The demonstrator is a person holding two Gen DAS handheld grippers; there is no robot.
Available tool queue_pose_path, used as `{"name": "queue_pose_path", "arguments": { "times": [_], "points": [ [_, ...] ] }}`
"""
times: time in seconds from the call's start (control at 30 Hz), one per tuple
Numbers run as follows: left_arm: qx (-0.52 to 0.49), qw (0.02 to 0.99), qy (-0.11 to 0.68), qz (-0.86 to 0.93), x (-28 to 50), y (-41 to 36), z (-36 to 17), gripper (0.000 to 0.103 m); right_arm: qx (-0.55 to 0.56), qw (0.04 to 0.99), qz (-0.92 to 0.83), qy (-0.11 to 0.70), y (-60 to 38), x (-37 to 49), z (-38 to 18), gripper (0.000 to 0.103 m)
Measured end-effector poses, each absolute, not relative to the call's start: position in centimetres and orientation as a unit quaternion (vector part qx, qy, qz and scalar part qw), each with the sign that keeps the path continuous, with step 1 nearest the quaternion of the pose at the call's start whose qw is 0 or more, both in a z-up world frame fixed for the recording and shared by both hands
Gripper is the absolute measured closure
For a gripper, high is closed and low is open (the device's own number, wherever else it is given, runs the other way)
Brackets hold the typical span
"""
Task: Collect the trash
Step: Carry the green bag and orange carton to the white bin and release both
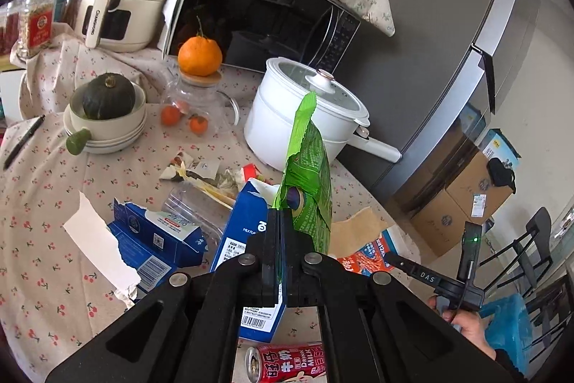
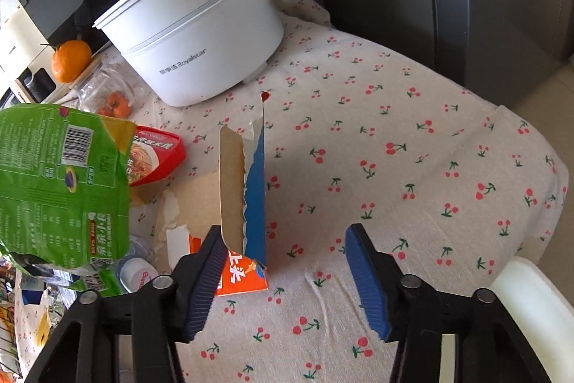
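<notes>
The left gripper (image 1: 278,253) has its fingers pinched on a light, crinkly green wrapper (image 1: 308,174), held above the table (image 2: 412,149). At the right gripper's (image 2: 283,270) nine o'clock, fingers apart, a stiff torn carton flap (image 2: 244,189) offers its upright edge.

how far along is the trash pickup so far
Early stage; nothing visibly collected yet. In hand: the left gripper is shut on a green wrapper, lifted off the table. The right gripper is open around a torn carton, not yet gripped. Left: blue milk carton, red can, torn blue box.
</notes>
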State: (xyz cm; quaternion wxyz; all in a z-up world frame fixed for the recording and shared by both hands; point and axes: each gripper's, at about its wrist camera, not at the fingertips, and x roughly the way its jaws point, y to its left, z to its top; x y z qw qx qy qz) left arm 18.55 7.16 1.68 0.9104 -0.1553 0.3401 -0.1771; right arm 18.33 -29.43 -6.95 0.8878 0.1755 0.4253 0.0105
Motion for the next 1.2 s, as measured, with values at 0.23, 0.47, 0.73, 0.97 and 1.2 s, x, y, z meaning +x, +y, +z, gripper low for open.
{"name": "queue_pose_path", "arguments": {
  "times": [0.23,0.47,0.73,0.97,1.2],
  "points": [
    [-0.144,0.923,0.318,-0.162,15.0,7.4,3.2,0.103,0.171,0.901,0.01,0.399,-29.1,18.8,-6.7,0.099],
    [-0.158,0.923,0.312,-0.162,12.6,7.5,3.4,0.103,0.153,0.933,-0.038,0.324,-30.7,15.8,-1.6,0.1],
    [-0.154,0.916,0.303,-0.213,9.7,4.6,4.5,0.103,0.09,0.943,-0.052,0.315,-33.4,10.3,2.9,0.1],
    [-0.12,0.902,0.303,-0.285,6.4,-0.7,5.4,0.103,0.073,0.928,-0.086,0.355,-38.2,4.6,1.5,0.1],
    [-0.087,0.883,0.326,-0.326,4.3,-5.8,4.2,0.103,0.081,0.89,-0.091,0.439,-40.4,1.2,-4.3,0.1]
  ]
}}
